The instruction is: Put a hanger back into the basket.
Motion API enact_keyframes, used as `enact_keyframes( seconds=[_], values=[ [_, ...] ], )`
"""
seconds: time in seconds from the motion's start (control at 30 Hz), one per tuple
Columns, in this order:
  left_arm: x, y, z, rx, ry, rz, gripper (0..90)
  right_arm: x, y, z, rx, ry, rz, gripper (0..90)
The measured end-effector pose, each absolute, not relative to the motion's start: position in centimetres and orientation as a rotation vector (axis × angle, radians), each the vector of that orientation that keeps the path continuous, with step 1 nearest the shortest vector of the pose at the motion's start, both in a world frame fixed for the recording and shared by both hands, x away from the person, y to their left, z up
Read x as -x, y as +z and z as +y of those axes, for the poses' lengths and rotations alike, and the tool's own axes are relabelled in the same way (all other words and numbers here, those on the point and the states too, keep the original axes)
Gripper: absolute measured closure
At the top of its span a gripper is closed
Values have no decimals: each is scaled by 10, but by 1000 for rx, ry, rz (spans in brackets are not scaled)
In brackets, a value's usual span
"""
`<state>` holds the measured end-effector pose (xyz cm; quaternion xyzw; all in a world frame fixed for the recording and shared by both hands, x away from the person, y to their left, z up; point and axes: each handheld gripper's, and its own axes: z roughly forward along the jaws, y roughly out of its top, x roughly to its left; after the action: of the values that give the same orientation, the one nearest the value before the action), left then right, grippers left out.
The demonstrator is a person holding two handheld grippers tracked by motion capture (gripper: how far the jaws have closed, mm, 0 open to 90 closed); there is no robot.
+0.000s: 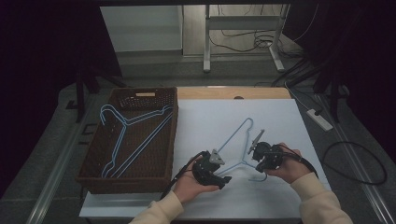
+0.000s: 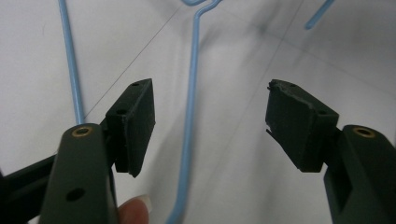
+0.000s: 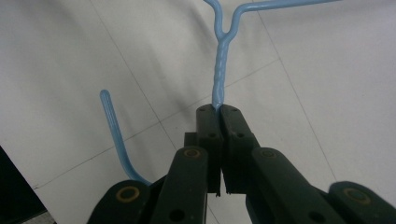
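1. Hanger (image 1: 238, 142) lies on the surface (image 1: 280, 116), right of the basket (image 1: 168, 140).
2. Right claw (image 3: 219, 109) is clamped on its twisted neck.
3. Left claw (image 2: 210, 126) is spread wide around one wire arm.
4. Likely next: close left, then lift toward the basket.

Glossy blue coated-wire hanger (image 3: 219, 79); matt dark woven basket (image 1: 135, 179)

You're working in what looks like a lab or recording room, not a home. Your table (image 1: 280, 116) is covered with a plain white sheet and ringed by dark curtains (image 1: 42, 46). Loose cables (image 1: 252, 42) trail across the grey floor (image 1: 46, 154), a power strip (image 1: 319, 119) lies beside the table, and a bare metal desk frame (image 1: 208, 42) stands behind it.
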<state>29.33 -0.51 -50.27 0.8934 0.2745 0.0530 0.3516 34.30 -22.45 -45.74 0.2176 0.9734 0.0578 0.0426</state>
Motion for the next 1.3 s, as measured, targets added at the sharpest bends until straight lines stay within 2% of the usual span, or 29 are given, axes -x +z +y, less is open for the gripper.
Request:
enact_keyframes(
  seconds=[0.23,0.63,1.0,1.03,1.17,1.3],
  values=[
    [-304,-514,-11,-2348,135,713,392,-342,-456,-225,-665,183,2978,880],
    [-306,-515,-13,-2371,134,705,824,-341,-451,-226,-668,203,2970,879],
    [-305,-516,-12,-2365,119,707,861,-342,-445,-231,-698,323,2935,839],
    [-305,-516,-12,-2364,121,709,862,-343,-440,-235,-737,430,2909,705],
    [-304,-515,-11,-2355,129,712,862,-345,-430,-243,-831,633,2783,535],
    [-301,-514,-8,-2333,145,718,863,-352,-422,-262,-977,889,2601,426]
  ],
)
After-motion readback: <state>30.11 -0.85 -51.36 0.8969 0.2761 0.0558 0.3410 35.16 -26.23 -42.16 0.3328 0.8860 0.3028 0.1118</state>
